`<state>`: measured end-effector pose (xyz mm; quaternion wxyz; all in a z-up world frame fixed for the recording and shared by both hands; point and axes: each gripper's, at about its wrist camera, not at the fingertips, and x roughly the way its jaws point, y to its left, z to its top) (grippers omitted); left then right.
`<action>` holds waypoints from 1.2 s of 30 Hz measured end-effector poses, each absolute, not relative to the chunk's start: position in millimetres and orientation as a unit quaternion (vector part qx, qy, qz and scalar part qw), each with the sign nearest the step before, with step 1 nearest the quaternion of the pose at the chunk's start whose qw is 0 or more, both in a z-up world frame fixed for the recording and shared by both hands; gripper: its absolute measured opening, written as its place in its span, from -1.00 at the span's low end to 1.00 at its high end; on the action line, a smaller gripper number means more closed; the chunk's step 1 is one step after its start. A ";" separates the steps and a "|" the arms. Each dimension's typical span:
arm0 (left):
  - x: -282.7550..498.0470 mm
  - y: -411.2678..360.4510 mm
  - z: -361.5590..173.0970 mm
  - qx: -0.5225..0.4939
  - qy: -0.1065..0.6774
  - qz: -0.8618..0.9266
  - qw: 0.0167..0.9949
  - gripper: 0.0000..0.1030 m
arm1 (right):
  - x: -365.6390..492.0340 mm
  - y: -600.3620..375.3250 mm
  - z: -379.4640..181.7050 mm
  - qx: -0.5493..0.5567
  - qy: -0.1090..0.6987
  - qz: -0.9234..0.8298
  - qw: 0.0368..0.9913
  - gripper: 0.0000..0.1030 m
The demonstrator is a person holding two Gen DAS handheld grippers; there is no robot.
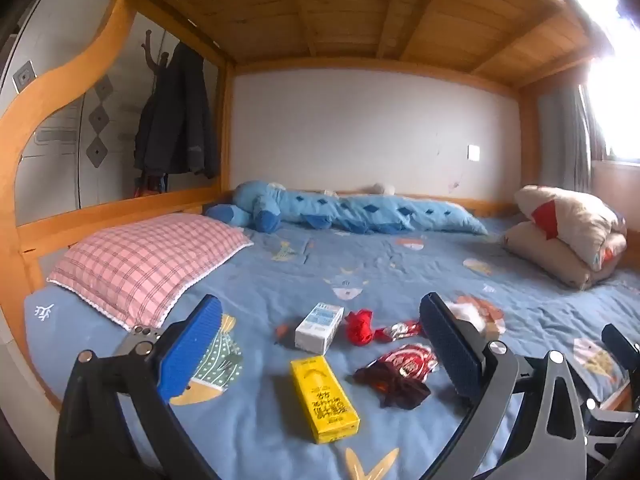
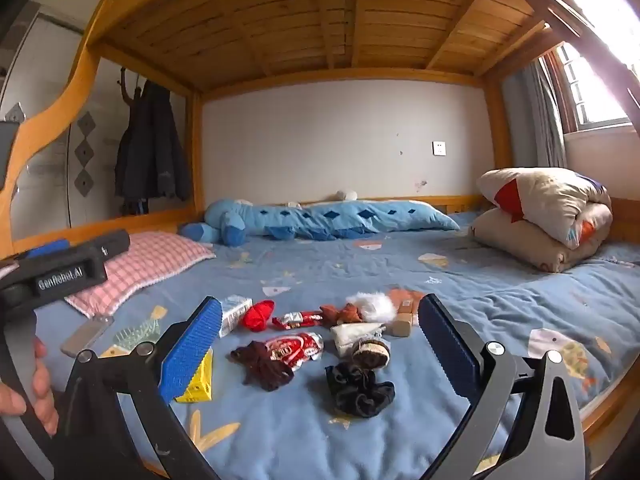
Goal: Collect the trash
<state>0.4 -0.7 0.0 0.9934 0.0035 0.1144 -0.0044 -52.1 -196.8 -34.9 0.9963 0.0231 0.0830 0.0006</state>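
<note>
Bed (image 1: 400,272) w/ wrappers | L gripper (image 1: 320,344) released | R gripper (image 2: 320,340) released, both empty

Yellow carton (image 2: 197,378) half behind gripper finger (image 2: 191,354)

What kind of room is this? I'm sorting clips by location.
Most likely a bedroom, on the lower bunk of a wooden bunk bed: a pink checked pillow, a folded quilt and a blue bedsheet.

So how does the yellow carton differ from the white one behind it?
The yellow carton lies flat on a broad face, nearer the camera; the white carton sits farther back beside the red crumpled scrap. The yellow one looks longer and slimmer, the white one squatter. Both are small boxes lying untouched on the blue bedspread.
</note>
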 end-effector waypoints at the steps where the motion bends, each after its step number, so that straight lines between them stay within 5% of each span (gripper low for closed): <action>1: 1.0 -2.0 -0.4 0.007 0.112 -0.008 0.994 0.92 | -54.1 -196.5 -34.6 0.017 0.079 0.002 0.997 0.84; 36: -4.6 3.2 -9.1 -0.037 0.113 -0.036 0.992 0.92 | -60.5 -195.7 -19.7 0.008 0.054 0.004 0.999 0.84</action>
